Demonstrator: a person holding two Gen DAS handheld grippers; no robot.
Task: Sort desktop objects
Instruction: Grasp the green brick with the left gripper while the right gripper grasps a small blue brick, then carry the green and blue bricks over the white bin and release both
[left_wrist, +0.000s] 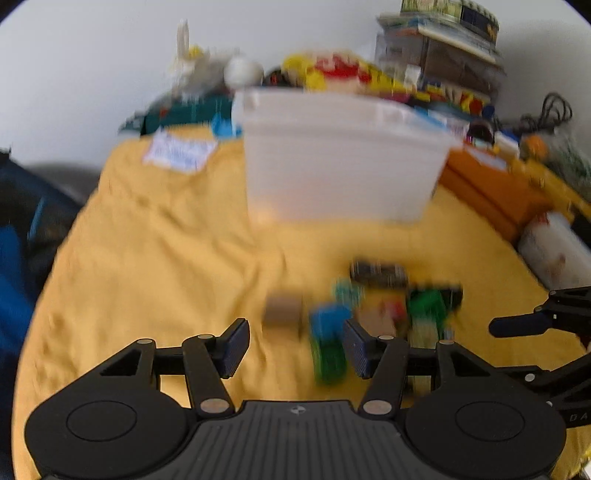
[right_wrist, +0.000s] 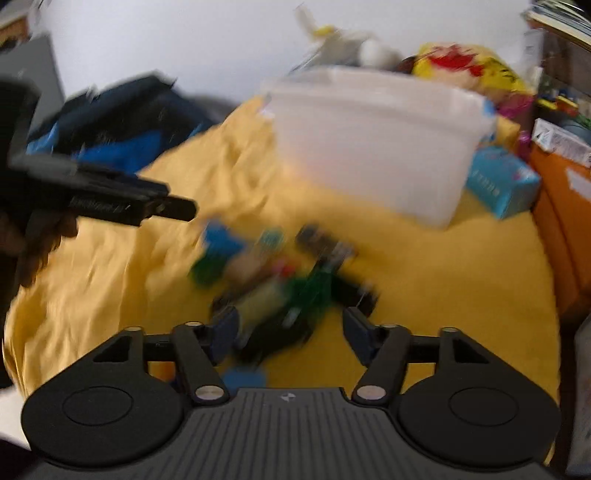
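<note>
1. Both views are blurred, so small details are hard to make out.
2. The left tool (left_wrist: 295, 345) is seen with its jaws apart, nothing pressed between the pads; only the yellow cloth (left_wrist: 166, 258) on the counter shows in the gap.
3. The right tool (right_wrist: 290, 334) is likewise seen with its jaws apart; a dark object (right_wrist: 277, 334) lies in the gap, but it cannot be told whether it is touched.
4. A pile of small objects (left_wrist: 373, 306) is seen near the middle of the counter, just beyond the left tool and to its right: blue, green, tan and black pieces are made out.
5. A tan block (left_wrist: 283, 312) is set just left of the pile.
6. A white plastic bin (left_wrist: 343, 158) is placed farther back, well apart from the pile.
7. Orange boxes (left_wrist: 491, 192) are seen at the right; toys and stacked books are crowded along the far wall.
</note>
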